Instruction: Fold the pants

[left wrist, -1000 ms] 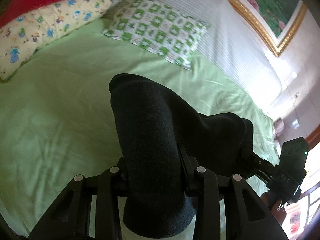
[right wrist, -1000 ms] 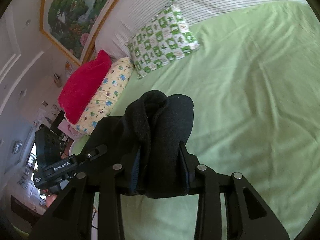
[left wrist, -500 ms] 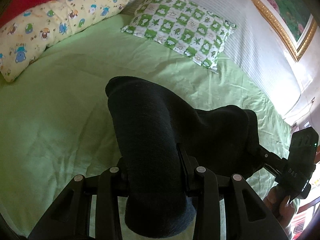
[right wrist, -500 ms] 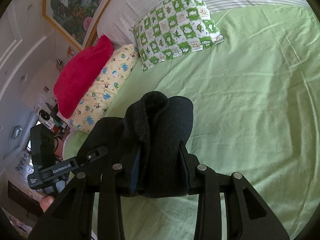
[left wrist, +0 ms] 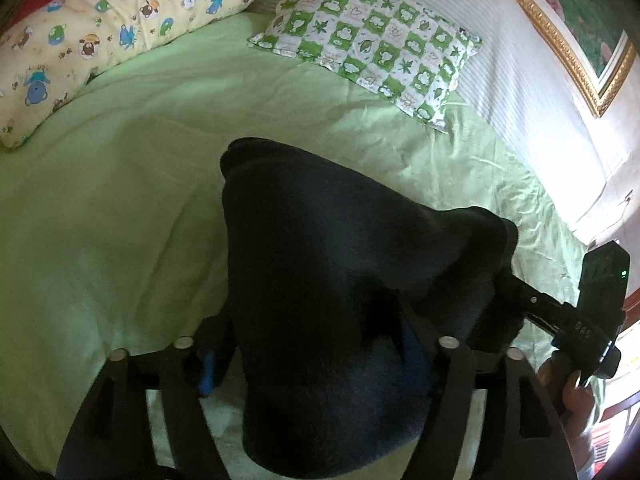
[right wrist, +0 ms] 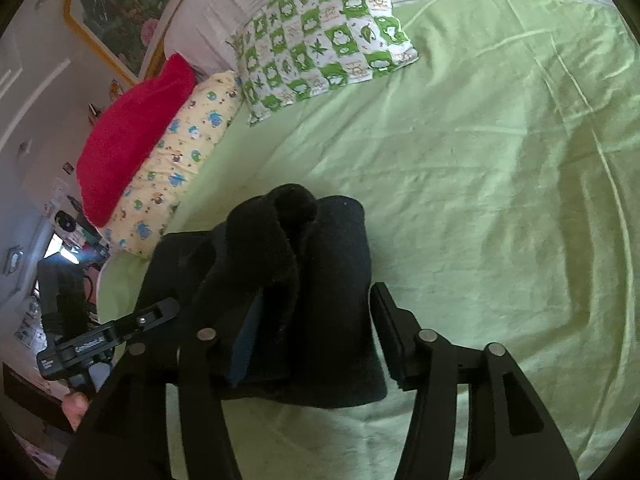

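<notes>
folded pants set down on the bed, both grips just let go

dark pants [left wrist: 340, 300] lying as a thick folded bundle on the green bed sheet [left wrist: 120, 220], below the pillows; left gripper [left wrist: 320, 356] fingers just spread, cloth between them but unpinched; right gripper [right wrist: 308, 328] fingers likewise just spread, a gap at one pad; folding apparently complete, only withdrawal and perhaps a last smoothing judged to remain

The black fleecy pants [left wrist: 320, 280] lie bunched in a thick folded bundle on the green bed [right wrist: 480, 200], edges rumpled.
</notes>
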